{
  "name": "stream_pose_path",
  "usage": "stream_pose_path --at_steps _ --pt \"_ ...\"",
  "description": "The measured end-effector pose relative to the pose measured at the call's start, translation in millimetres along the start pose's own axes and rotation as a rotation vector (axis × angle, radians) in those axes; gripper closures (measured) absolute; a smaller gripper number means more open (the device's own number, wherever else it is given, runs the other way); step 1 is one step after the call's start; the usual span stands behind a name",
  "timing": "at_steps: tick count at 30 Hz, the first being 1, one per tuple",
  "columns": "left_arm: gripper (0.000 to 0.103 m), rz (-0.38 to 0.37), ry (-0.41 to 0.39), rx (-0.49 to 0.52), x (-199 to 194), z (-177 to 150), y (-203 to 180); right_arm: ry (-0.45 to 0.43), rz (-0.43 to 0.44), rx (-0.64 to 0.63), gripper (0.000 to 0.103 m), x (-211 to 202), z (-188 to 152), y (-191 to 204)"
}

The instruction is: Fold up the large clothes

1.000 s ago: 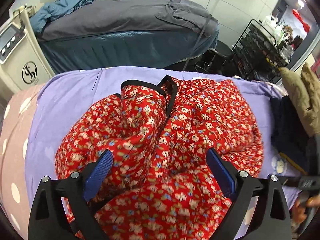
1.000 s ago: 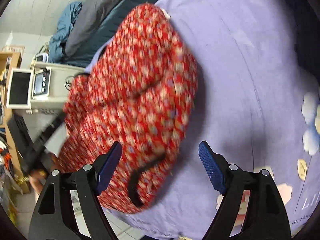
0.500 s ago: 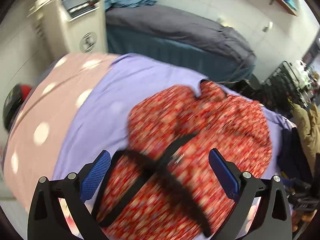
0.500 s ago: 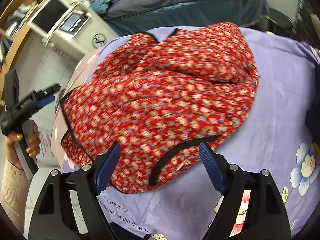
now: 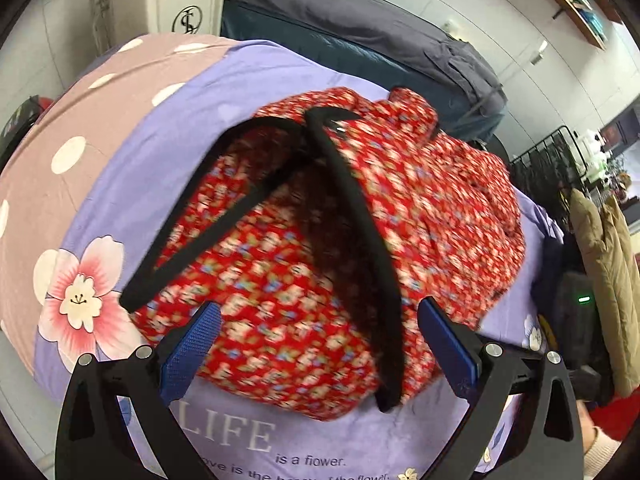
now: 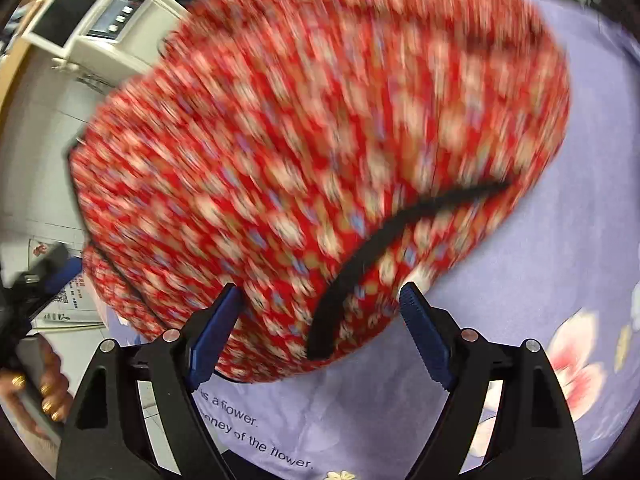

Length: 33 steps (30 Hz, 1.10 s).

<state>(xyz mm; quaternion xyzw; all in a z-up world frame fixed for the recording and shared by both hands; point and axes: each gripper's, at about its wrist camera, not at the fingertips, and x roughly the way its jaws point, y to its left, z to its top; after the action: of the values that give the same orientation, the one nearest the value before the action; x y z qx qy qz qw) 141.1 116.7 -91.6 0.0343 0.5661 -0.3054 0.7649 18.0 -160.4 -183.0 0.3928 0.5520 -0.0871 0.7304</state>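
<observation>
A lilac bedsheet point(image 5: 248, 80) printed with pink blossoms and the word "LIFE" covers the bed on which a red floral garment point(image 5: 420, 208) lies in a loose, rumpled heap, near the printed edge of the sheet and unfolded. The cloth looks thin, light and limp: it mounds and creases under its own weight, so it will likely sag and slide from any single hold and need both hands working together to be spread flat. Black trim point(image 5: 360, 220) runs along its openings in firm-looking bands, and these hems appear the surest places to pinch, being thicker than the printed fabric and easy to pick out against it. In the right wrist view another length of that black trim point(image 6: 360, 256) curves just ahead of the right gripper point(image 6: 320, 316), much blurred. The left gripper point(image 5: 318, 328) hangs above the near side of the heap. Both sets of jaws stand wide apart with nothing pinched between their blue pads point(image 5: 192, 344); the garment is not yet in hand.
</observation>
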Motion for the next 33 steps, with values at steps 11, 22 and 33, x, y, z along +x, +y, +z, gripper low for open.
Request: stream_pose_path --at_steps 11,22,33 --pt "0.007 0.026 -0.003 0.018 -5.5 -9.3 -0.6 -0.115 0.139 0.054 0.1 -40.1 -10.2 -29.6" --pt "0.007 0.037 0.002 0.042 -8.2 -16.8 -2.5 -0.072 0.246 0.151 0.017 -63.0 -28.8 -67.2" --pt "0.007 0.105 0.009 0.088 -13.6 -26.2 -5.3 -0.003 0.467 0.455 0.012 35.9 -53.4 -89.4"
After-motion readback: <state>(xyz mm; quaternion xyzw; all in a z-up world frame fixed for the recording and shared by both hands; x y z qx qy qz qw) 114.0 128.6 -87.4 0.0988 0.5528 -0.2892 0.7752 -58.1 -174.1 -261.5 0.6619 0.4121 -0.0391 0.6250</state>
